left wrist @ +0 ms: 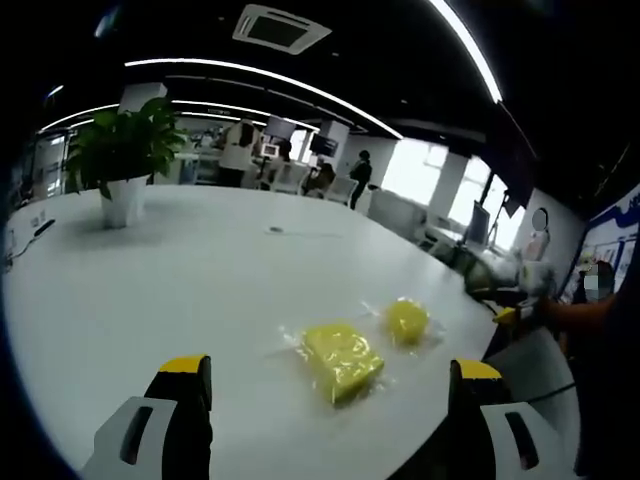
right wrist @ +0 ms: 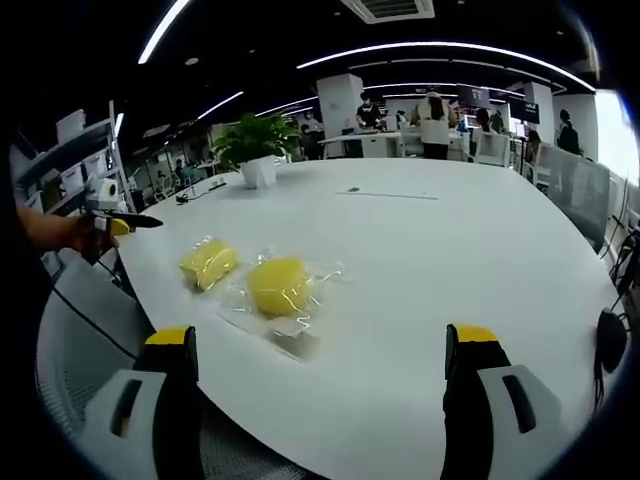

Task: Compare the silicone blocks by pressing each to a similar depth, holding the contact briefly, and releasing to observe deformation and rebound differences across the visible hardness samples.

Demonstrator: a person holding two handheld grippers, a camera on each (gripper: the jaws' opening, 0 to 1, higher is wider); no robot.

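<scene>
Your left gripper [left wrist: 330,385] hangs wide open and empty over the white table [left wrist: 180,290], with the squarish yellow block [left wrist: 342,358] and the rounder yellow block [left wrist: 407,320], both in clear wrap, just ahead near the table's edge. Your right gripper [right wrist: 318,355] is equally wide and empty, facing the same two from the opposite side, the rounder block [right wrist: 279,285] nearer. The left gripper view also catches the right gripper at the edge [left wrist: 510,316]; the right gripper view shows a potted plant [right wrist: 256,145] beyond.

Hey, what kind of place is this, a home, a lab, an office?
Most likely an open-plan office. A big white table holds a potted plant, people work at desks in the background, and the dark ceiling carries curved strip lights and an air-conditioning vent.
</scene>
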